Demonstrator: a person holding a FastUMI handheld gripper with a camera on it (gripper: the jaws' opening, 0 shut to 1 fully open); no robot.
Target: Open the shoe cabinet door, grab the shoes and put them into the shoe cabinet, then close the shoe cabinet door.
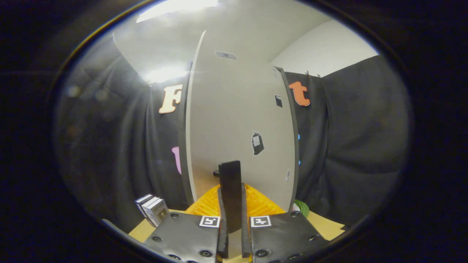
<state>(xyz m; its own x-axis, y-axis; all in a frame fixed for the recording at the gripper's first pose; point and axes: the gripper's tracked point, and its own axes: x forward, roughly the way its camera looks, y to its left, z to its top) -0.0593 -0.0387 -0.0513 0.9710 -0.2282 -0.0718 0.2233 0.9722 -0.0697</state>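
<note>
The shoe cabinet door (237, 120) stands upright straight ahead of the fingers, a pale grey panel with a dark edge down each side. It carries a flat dark handle (230, 190) — a narrow upright bar standing off the panel on a short peg at its 9 o'clock side.

The hand-held gripper (232, 215) is closed down to a narrow gap, and that gap is taken up by the handle: both fingers (221, 226) lie against the bar's two long sides, one at 9 o'clock of it and one at 3 o'clock, so the bar is clamped between them with its top rising above the fingertips. Each gripper body bears a small square black-and-white marker near the finger base.

On the door's face, at about 1 o'clock from the handle, sits a small dark sticker (257, 143); a smaller dark patch (278, 100) lies higher up near the door's 3 o'clock edge, and an oval mark is near the top.

Just behind the fingers, at the door's foot, lies an orange ribbed object (259, 202); what it is cannot be told. At 3 o'clock of it a bit of green (303, 208) peeks out beside the door's lower corner. At 9 o'clock of the fingers a few small boxes (153, 210) stand together on the light wooden counter (325, 224).
</note>
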